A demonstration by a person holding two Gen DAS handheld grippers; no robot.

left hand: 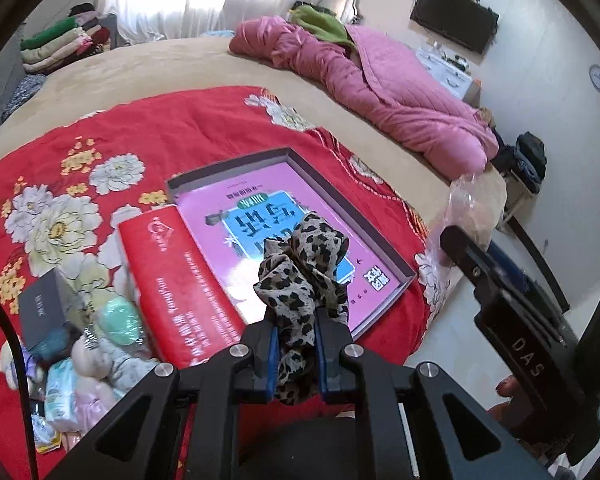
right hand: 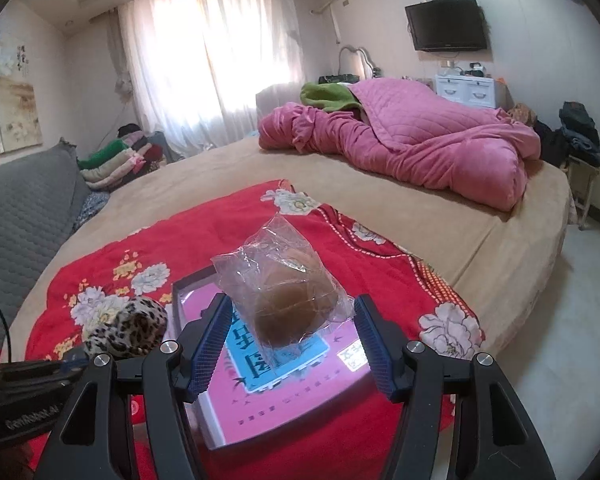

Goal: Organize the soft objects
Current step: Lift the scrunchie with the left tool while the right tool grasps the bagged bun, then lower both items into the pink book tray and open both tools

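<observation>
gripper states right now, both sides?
Left gripper: shut on the leopard-print scrunchie.
Right gripper: open, fingers apart on either side of the clear bag over the pink tray.

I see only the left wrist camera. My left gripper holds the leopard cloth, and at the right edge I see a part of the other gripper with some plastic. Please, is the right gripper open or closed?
Observer: Open. In the right wrist view, the right gripper has its jaws spread wide.
Operator: What is the plastic, please?
Observer: A clear bag with a round brown thing inside. It sits between the two fingers.
Operator: And where is it over?
Observer: It shows over the pink box, to the right of your leopard cloth. I cannot tell whether it rests on the box.
</observation>
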